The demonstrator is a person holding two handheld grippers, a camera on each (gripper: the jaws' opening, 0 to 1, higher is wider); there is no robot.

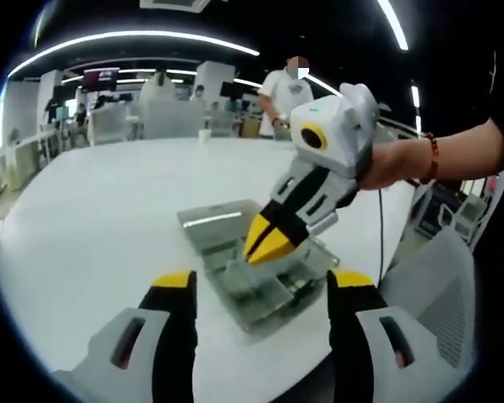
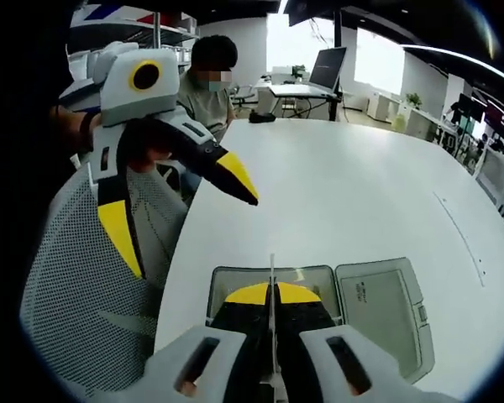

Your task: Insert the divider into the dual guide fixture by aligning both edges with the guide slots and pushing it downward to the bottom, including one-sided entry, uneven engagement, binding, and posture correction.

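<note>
On the left of the left gripper view, the white desk (image 1: 109,210) stretches bare toward a far office with other desks and people. At the bottom, the left gripper (image 1: 260,290) rises with its two yellow-tipped jaws spread wide apart, holding nothing. Between and just beyond them lies the clear dual guide fixture (image 1: 235,285), a shallow transparent tray close to the desk's near edge, with its hinged clear lid (image 1: 214,220) laid open flat behind it. From the right, the right gripper (image 1: 265,245) slants down over the fixture, its yellow tips pressed together; a hand (image 1: 386,164) with a beaded bracelet holds its body. A mesh chair back (image 1: 441,302) stands at the far right.

In the right gripper view, the left gripper (image 2: 193,218) hangs open at the left above a grey mesh chair (image 2: 84,285). At the bottom centre, the right gripper (image 2: 271,294) is clamped on the divider (image 2: 271,273), a thin clear sheet seen edge-on, standing upright over the fixture (image 2: 273,275). How deep it sits in the guide slots cannot be told. The lid (image 2: 382,311) lies to the right.
</note>
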